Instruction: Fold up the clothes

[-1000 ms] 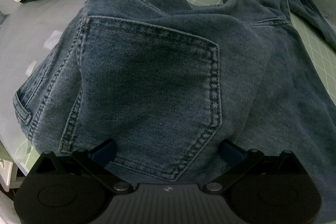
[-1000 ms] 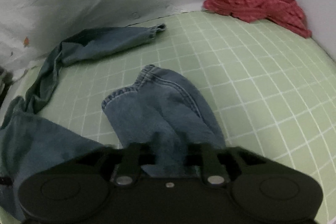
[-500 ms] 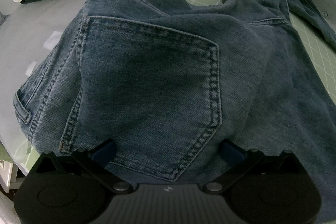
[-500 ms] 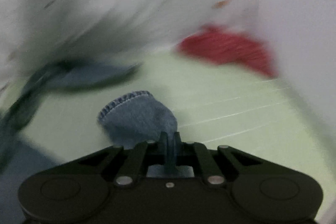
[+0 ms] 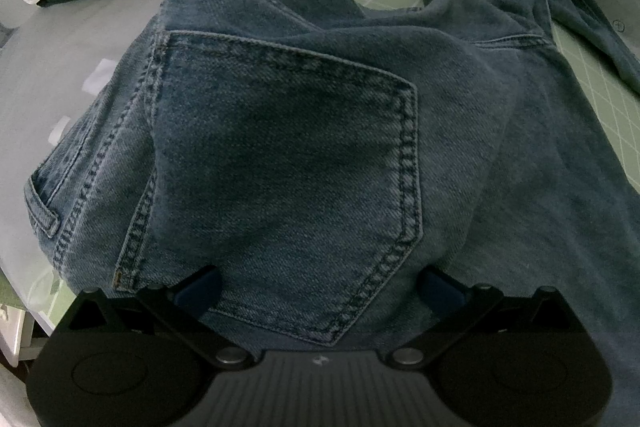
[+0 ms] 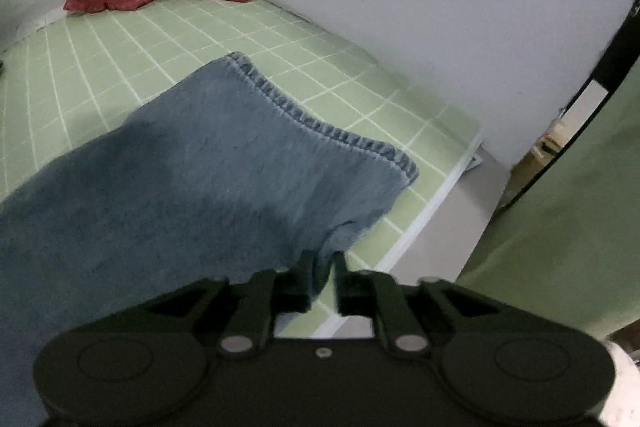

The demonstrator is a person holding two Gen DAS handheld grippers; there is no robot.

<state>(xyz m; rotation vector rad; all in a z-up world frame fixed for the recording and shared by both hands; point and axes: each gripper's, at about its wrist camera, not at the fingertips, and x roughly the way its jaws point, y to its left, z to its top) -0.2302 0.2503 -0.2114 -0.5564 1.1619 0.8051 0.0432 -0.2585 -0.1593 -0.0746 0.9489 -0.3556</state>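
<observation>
The jeans (image 5: 304, 155) are pinned at lower centre between the wide-spread left gripper (image 5: 320, 287), while the hem (image 6: 320, 115) is let go by the opening right gripper (image 6: 322, 279), laid flat for folding.

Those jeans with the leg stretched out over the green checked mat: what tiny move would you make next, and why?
Probably finish letting go on the right. The right gripper has jaws that are opening, with a fold of the jeans leg between them, and its hem already lies flat near the edge of the green mat. The left gripper spreads wide over the back pocket, steadying that end.
</observation>
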